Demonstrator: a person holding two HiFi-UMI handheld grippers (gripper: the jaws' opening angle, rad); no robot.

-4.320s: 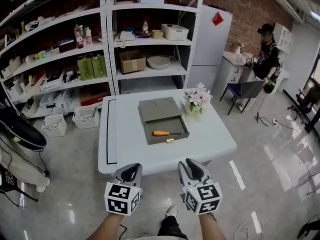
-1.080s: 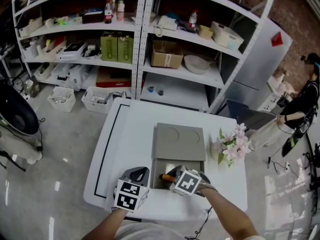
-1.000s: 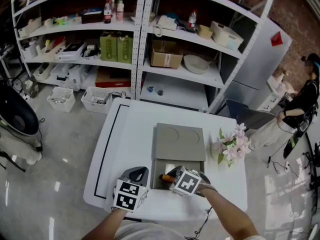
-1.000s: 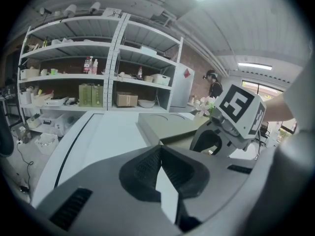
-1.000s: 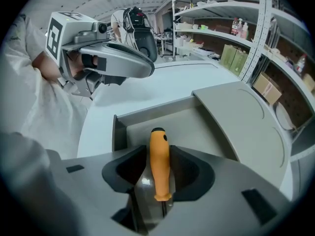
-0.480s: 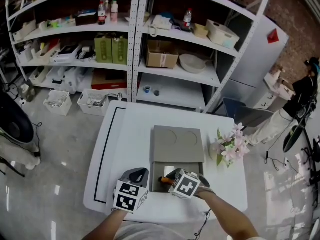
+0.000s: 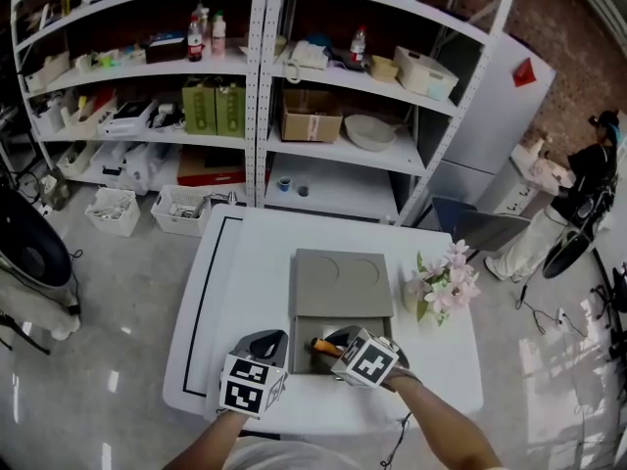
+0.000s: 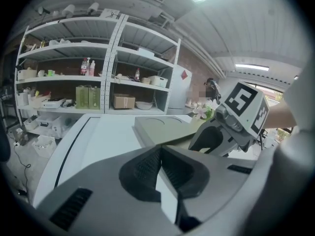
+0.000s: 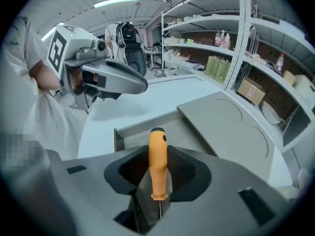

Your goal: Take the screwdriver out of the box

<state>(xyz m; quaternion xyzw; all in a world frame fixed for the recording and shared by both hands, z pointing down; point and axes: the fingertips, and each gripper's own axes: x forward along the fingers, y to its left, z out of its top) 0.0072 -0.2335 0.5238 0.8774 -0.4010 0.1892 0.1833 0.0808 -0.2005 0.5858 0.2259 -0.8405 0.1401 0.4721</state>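
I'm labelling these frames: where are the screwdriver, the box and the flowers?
screwdriver (image 9: 157, 163), right gripper view, orange handle.
box (image 7: 340, 278), head view, grey lid.
flowers (image 7: 443, 284), head view, pink blossoms.

Open tabletop left of box; flowers right

Workshop storeroom with stocked shelving
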